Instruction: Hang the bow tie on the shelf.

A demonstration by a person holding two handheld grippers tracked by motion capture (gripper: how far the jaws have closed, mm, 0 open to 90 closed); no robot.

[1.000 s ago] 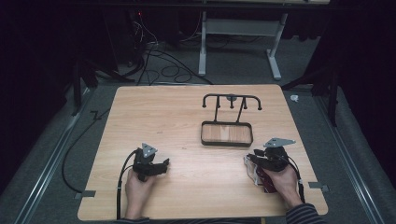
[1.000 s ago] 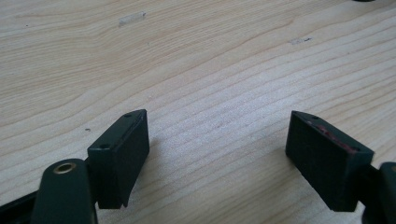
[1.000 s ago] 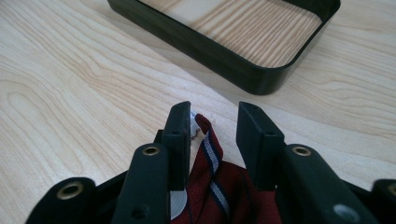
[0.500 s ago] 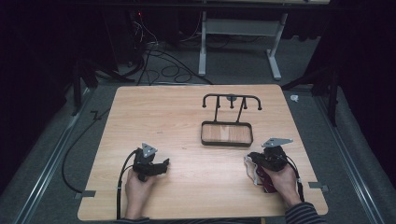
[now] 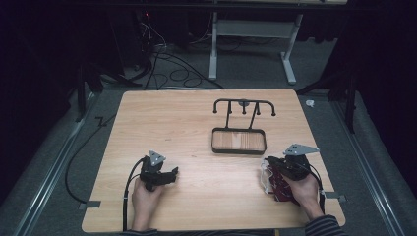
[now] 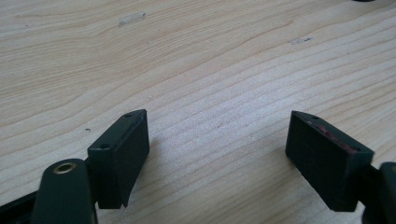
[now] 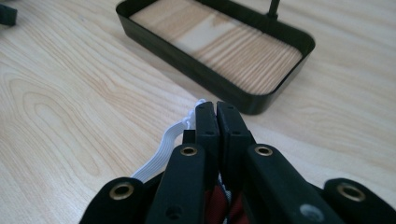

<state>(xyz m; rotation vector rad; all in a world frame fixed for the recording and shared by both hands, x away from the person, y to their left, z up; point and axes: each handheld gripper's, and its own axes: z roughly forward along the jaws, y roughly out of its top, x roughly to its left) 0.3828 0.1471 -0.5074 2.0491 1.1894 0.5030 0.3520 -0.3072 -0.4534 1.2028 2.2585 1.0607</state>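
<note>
Clamping: right gripper (image 7: 217,116) jaws pressed together on white-and-red cloth (image 5: 273,183) | left gripper (image 6: 217,154) jaws spread wide, empty, over table (image 6: 210,60)

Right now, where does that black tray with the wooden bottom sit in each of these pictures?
High view: the black tray sits right of the table's centre, under a black hook rack, ahead of the right tongs.
Left gripper view: not in the picture, just bare tabletop between the open tongs.
Right gripper view: top centre, beyond the shut jaws.
Shared landmark: the light wood tabletop.
</note>
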